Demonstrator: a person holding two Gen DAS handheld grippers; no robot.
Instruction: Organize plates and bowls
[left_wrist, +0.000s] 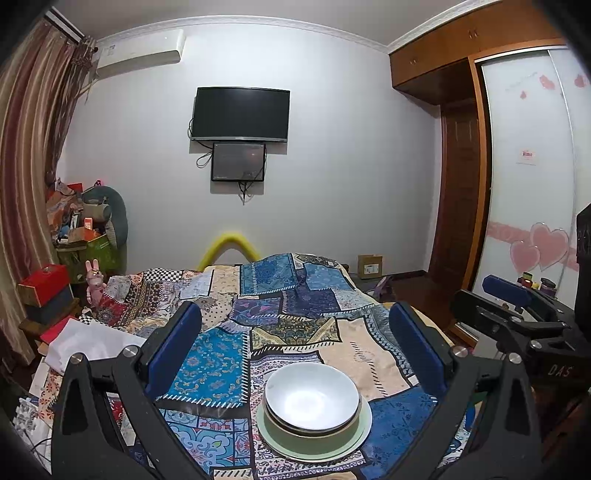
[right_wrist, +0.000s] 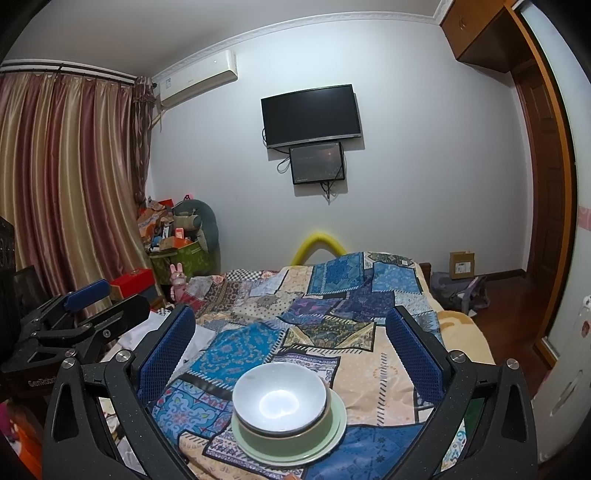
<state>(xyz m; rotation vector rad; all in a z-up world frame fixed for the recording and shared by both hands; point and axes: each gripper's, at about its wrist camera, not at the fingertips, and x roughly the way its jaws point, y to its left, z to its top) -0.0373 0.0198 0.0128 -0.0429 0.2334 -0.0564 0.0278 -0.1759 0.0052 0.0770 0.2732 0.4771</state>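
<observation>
Bed (left_wrist: 369, 347) with patchwork quilt (left_wrist: 221, 365) fills both views. Left wrist view alone shows wardrobe (left_wrist: 524, 166) with heart stickers; right wrist view alone shows full curtain (right_wrist: 66, 184) across the window side. Each view catches the other gripper at its edge. On the quilt sits a pale green plate (left_wrist: 364, 428), a green bowl (left_wrist: 314, 437) on it, a white bowl (left_wrist: 312, 397) nested on top. Left gripper (left_wrist: 306, 339) jaws wide, empty; stack lies below and between the fingers, not touched. Right gripper (right_wrist: 291, 339) also wide, empty; stack sits low between its fingers, nearer the left one.
</observation>
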